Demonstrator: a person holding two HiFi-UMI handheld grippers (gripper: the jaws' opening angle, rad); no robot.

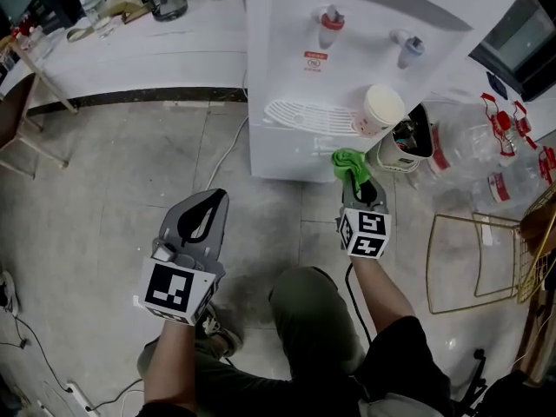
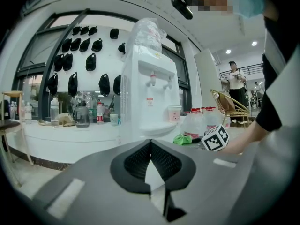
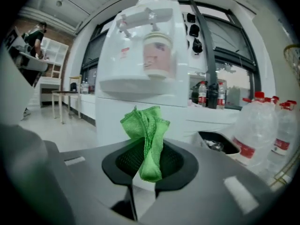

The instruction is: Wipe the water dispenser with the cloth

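The white water dispenser (image 1: 347,50) stands on the floor ahead of me, with a paper cup (image 1: 382,109) on its drip tray. My right gripper (image 1: 355,177) is shut on a bunched green cloth (image 1: 349,161), held just in front of the dispenser's lower front panel, below the tray. In the right gripper view the cloth (image 3: 147,135) sticks up out of the gripper (image 3: 146,150), with the dispenser (image 3: 136,69) and cup (image 3: 157,55) close behind it. My left gripper (image 1: 211,201) hangs shut and empty to the left, well back from the dispenser (image 2: 149,97); its view also catches the cloth (image 2: 183,138).
A small bin with a black liner (image 1: 408,142) sits right of the dispenser, beside large water bottles (image 1: 499,159). A gold wire frame (image 1: 482,263) stands at the right. A low white counter (image 1: 130,55) with bottles runs along the left back. A cable (image 1: 228,150) lies on the floor.
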